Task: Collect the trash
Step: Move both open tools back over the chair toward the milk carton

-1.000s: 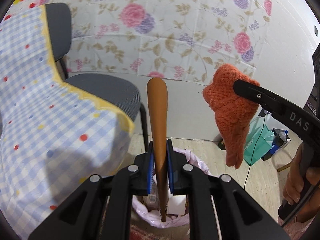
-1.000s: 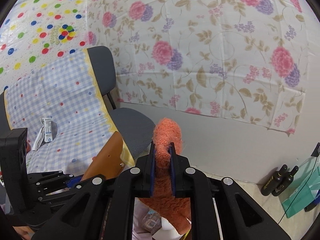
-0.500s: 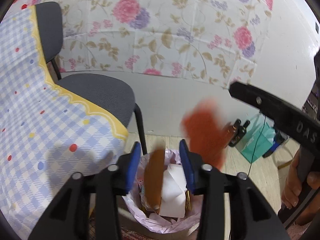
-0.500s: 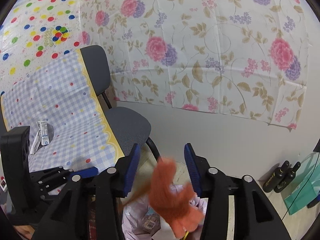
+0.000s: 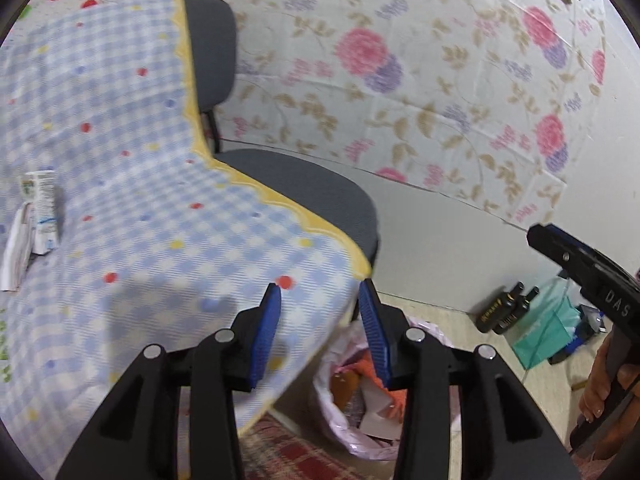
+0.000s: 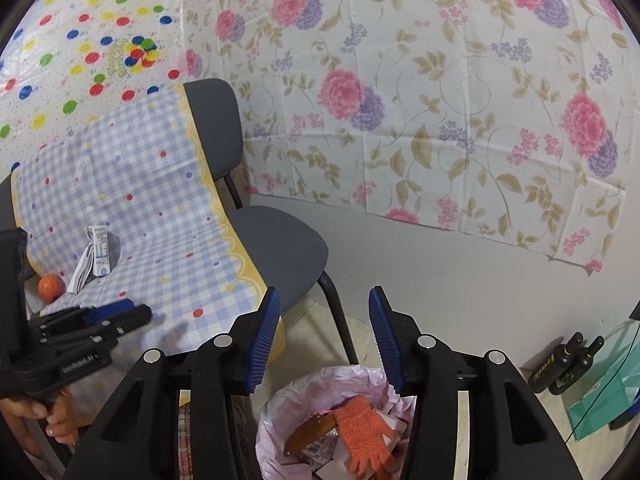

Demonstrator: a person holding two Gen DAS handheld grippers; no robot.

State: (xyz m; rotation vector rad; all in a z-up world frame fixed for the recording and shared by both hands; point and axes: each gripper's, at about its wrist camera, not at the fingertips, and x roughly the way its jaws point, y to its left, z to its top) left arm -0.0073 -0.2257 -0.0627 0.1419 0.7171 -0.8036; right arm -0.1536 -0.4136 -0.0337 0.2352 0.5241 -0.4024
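Blue-checked cloth worktop (image 6: 132,200) beside grey chair (image 6: 280,248), floral wall. Both hand-held grippers (image 5: 320,312) (image 6: 320,316) just opened, empty; orange glove (image 6: 364,436) and brown strip (image 6: 310,432) dropped into pink-lined bin (image 6: 276,420).

You are in a home room: floral sheet (image 6: 420,92) on the wall, checked-cloth worktop (image 6: 132,196), grey chair (image 6: 276,248), pink-lined trash bin (image 6: 276,420), patterned rug (image 5: 288,452).

A grey chair (image 6: 276,248) stands by a table's checked cloth (image 6: 132,200), before floral wall sheeting (image 6: 440,100).
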